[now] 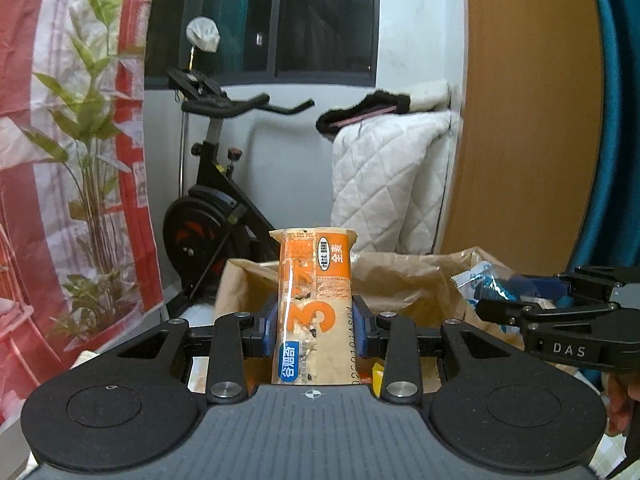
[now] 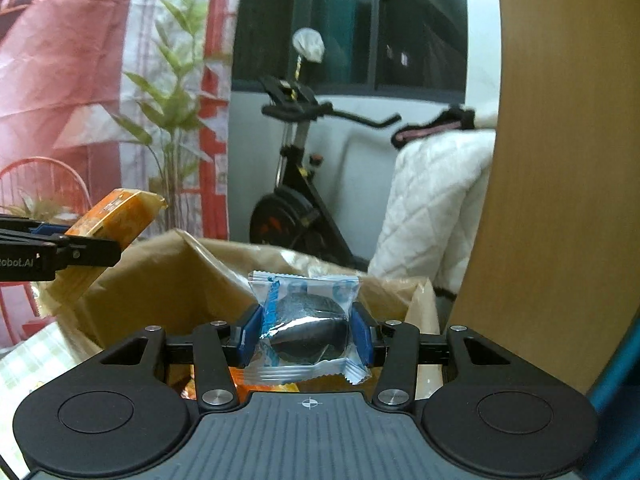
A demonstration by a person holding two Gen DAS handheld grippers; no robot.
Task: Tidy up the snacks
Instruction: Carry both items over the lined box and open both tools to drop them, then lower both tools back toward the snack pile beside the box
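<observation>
**Both grippers holding a snack over the brown paper bag**

The left gripper [image 1: 316,330] is clamping an orange snack bar [image 1: 314,304] btw its blue pads, jaws narrow, wrapper squeezed on both sides. The bar is standing upright, its top end poking well above the fingers, its bottom end reaching back toward the gripper body. The open brown paper bag [image 1: 400,280] is sitting right behind and under it.

The right gripper [image 2: 307,334] is gripping a clear blue-and-white packet [image 2: 306,328] w/ a dark round cookie inside, pads pressing on the left and right edges, packet lying roughly flat across the jaws. It's hanging above the bag's mouth too; more orange wrappers are showing down inside, just under the packet.

In the left wrist view the right gripper is sitting off to the right w/ the blue packet at its tip, near the bag's right rim. In the right wrist view the left one is at the left edge w/ the bar tilted.

Background: an exercise bike [image 1: 216,208], a white quilted blanket [image 1: 388,180], a leafy plant [image 1: 92,160], a wooden panel [image 2: 560,160].
</observation>
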